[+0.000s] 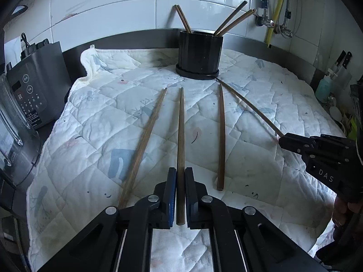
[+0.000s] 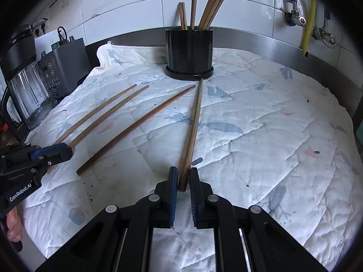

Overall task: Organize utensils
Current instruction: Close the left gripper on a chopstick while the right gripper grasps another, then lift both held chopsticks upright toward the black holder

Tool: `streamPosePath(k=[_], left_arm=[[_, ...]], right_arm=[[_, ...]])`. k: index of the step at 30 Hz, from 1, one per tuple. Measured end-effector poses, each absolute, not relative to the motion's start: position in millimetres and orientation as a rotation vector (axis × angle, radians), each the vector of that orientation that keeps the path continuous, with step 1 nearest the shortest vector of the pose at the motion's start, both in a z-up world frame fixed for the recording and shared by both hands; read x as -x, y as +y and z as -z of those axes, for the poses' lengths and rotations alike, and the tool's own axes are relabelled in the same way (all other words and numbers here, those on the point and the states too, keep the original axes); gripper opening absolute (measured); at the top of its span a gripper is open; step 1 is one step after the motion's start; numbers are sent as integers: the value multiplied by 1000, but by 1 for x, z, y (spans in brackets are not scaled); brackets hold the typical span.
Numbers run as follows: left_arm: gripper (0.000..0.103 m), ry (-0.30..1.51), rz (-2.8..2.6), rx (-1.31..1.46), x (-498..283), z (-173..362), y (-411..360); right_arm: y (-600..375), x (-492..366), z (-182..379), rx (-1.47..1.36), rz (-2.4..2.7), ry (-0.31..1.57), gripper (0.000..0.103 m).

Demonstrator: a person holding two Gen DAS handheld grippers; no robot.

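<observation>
The right gripper (image 2: pixel 181 181) is clamped on the near end of a chopstick (image 2: pixel 194 122) whose far tip reaches the black holder (image 2: pixel 189 52). Three chopsticks (image 2: pixel 136 128) lie left on the quilted cloth (image 2: pixel 272 136).

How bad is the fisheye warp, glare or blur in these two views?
Left wrist view: strong barrel warp, steel counter edge bows; window glare on white wall tiles; sharp. Right wrist view: same warp, dark vignette corners, brown wooden chopstick slightly blurred near the tongs.

Both tools are matte black with silver round pivot screws, the left gripper (image 1: pixel 180 195) blue-padded and lettered "GenRobot.AI", the right gripper (image 2: pixel 183 195) stamped "DAS".
</observation>
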State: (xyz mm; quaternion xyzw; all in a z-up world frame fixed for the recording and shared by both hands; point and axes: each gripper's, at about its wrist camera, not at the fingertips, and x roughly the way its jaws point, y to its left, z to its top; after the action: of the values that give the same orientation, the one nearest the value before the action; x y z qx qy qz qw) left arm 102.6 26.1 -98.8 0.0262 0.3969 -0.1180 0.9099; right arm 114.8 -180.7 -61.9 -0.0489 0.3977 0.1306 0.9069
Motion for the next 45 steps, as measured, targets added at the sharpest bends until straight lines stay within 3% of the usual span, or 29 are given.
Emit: streamPosePath(k=[15, 30, 45], left_arm=[[7, 691, 265, -8, -111, 19, 47], [7, 603, 287, 56, -141, -31, 63], [7, 521, 308, -56, -171, -98, 33]], right_arm=[[-200, -109, -14, 132, -280, 598, 10], [-214, -133, -70, 94, -355, 542, 10], [-217, -166, -155, 149, -409, 503, 9]])
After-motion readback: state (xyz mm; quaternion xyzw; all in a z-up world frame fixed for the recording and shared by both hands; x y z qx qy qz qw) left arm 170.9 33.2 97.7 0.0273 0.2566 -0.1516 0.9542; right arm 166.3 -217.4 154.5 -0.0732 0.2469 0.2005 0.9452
